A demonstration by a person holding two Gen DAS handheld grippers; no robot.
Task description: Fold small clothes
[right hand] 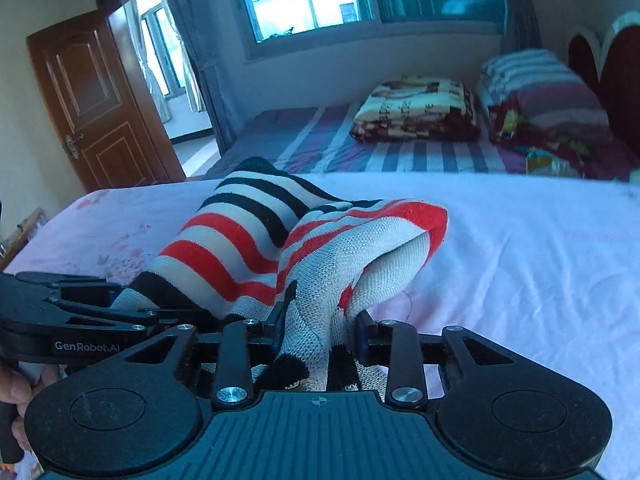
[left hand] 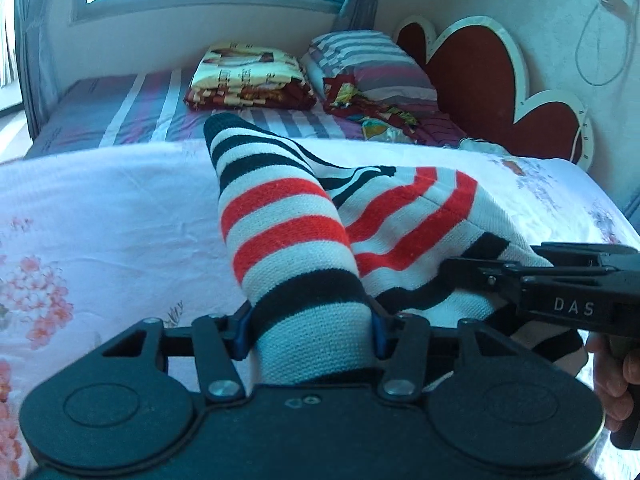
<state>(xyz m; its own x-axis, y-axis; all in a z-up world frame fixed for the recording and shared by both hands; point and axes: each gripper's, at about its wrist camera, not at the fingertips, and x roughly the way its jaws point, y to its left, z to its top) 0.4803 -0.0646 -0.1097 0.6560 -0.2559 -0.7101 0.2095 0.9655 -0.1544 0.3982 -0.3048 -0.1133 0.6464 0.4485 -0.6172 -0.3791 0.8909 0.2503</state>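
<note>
A small knit garment (left hand: 280, 220) with red, black and white stripes is lifted off the pink floral sheet (left hand: 100, 208), its far part still draped on the bed. My left gripper (left hand: 311, 332) is shut on a thick bunched end of it, with the blue pads pressing into both sides. Right of it my right gripper (left hand: 480, 272) bites another edge of the same garment. In the right wrist view the right gripper (right hand: 320, 332) is shut on a gathered fold of the garment (right hand: 240, 248), and the left gripper (right hand: 132, 300) holds the cloth at lower left.
A second bed behind has a striped sheet (left hand: 140, 108), a folded patterned blanket (left hand: 248, 76) and a striped pillow (left hand: 372, 64). A red headboard (left hand: 480, 72) stands at right. A wooden door (right hand: 92, 100) is open at left. A hand (left hand: 612, 380) grips the right handle.
</note>
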